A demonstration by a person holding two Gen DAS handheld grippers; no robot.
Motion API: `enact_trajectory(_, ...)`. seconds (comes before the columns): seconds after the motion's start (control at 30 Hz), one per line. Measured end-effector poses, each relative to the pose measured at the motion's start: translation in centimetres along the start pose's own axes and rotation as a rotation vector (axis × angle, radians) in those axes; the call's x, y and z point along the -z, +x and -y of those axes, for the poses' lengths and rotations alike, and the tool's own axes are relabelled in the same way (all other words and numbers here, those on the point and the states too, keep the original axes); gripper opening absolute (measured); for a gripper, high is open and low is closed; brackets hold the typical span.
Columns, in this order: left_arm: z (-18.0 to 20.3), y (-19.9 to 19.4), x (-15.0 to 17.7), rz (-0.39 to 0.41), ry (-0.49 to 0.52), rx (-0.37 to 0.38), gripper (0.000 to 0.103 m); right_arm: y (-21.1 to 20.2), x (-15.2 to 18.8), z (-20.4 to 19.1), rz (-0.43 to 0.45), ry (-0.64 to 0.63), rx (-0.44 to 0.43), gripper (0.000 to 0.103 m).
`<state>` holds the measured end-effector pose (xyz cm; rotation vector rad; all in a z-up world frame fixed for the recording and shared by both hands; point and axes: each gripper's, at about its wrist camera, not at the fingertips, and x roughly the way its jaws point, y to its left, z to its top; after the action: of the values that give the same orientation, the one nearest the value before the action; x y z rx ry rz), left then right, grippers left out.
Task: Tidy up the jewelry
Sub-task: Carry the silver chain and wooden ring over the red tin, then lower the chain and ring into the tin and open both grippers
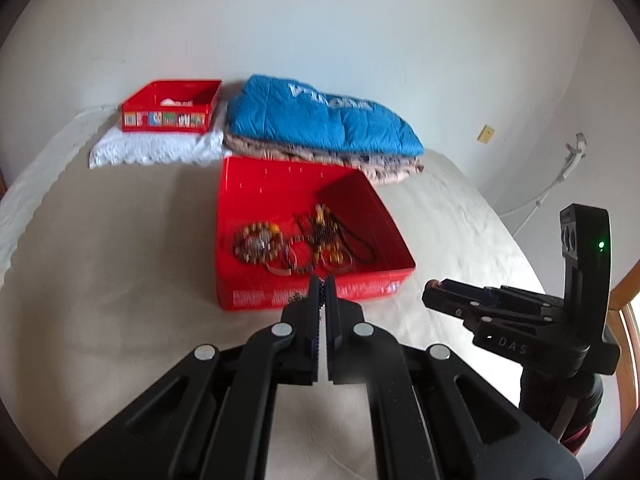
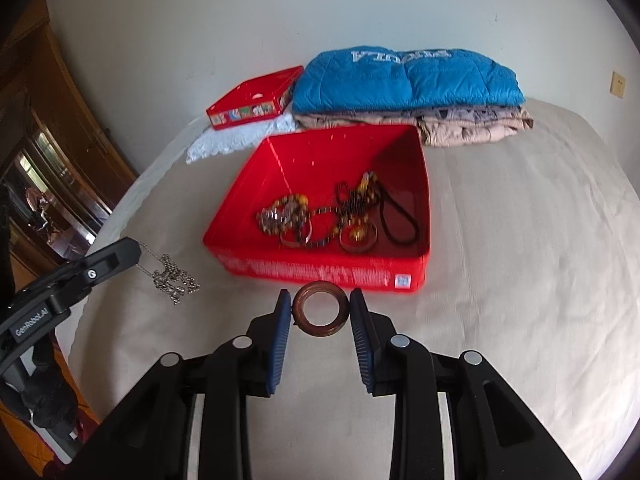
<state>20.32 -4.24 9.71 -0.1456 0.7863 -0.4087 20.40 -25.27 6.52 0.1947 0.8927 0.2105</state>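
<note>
My left gripper is shut on a silver bead chain. In the right wrist view the chain dangles from the left gripper above the beige bed, left of the box. My right gripper is shut on a brown ring bangle, held flat between its blue pads just before the front wall of the big red box. That red box holds several beaded bracelets and necklaces. The right gripper shows at the right of the left wrist view.
A smaller red box sits on a white lace cloth at the back left. Beside it lies a folded blue quilt on patterned bedding. A wooden cabinet stands left of the bed.
</note>
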Motion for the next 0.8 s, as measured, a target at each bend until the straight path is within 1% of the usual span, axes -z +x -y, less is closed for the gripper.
enact_trajectory(0.17,-0.2,1.3,-2.3,0.026,-0.006,0.004,0.000,1.5,-2.2,0.3,0.017,0.016,0.013,0.030)
enact_trajectory(0.3,-0.2,3.9,-4.2,0.023,-0.008,0.003,0.001,3.9,-4.5,0.9,0.019,0.032,0.026,0.030)
enact_trajectory(0.4,-0.5,6.6,-5.6,-0.002,-0.012,0.007,0.001,6.3,-6.2,1.8,0.000,0.048,0.033,0.030)
enact_trajectory(0.57,-1.5,11.8,-8.0,-0.041,-0.015,-0.001,0.000,10.6,-9.3,3.6,-0.035,0.061,0.076,0.030)
enact_trajectory(0.7,-2.2,15.8,-9.3,-0.091,-0.013,-0.019,0.001,13.9,-10.5,4.5,-0.079,0.062,0.101,0.030)
enact_trajectory(0.8,-3.0,18.5,-9.5,-0.136,-0.024,-0.035,0.001,16.4,-11.1,5.1,-0.111,0.069,0.109,0.030)
